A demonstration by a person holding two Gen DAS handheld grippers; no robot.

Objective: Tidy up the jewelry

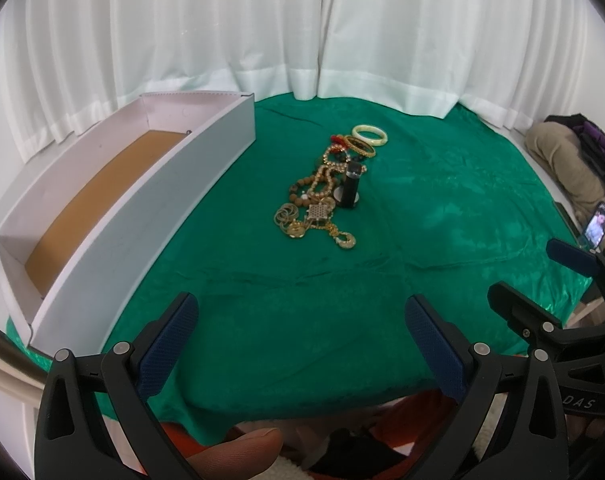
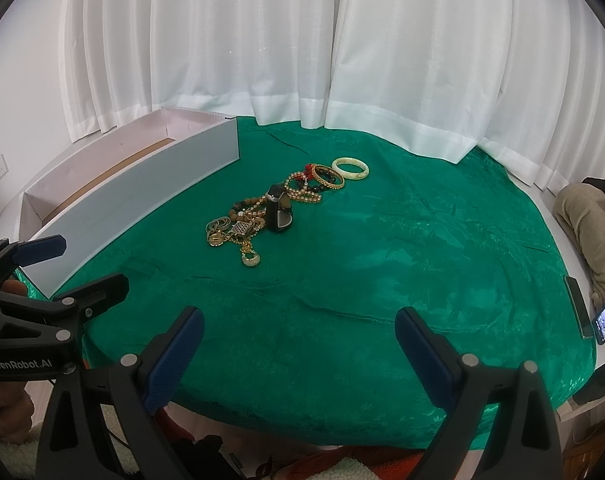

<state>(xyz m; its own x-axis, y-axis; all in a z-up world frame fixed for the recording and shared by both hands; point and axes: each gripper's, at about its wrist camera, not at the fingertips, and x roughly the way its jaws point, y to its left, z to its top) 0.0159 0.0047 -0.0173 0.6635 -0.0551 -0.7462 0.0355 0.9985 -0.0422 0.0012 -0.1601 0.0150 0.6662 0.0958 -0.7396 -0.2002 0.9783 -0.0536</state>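
Both tongs spread apart, empty: left gripper (image 1: 302, 344), right gripper (image 2: 298, 346). Jewelry pile (image 1: 322, 196) mid-cloth, right of white box (image 1: 142, 216), far ahead. Risk: tangled chains dragging neighbours along when lifted.

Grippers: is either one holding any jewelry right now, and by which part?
Nothing is held. The left gripper and right gripper are both open and empty above the green cloth; the jewelry pile lies untouched.

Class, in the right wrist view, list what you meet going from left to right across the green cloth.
Long white cardboard box → heap of gold chains and beaded necklaces → upright black cylindrical stand → gold bangle → pale cream bangle.
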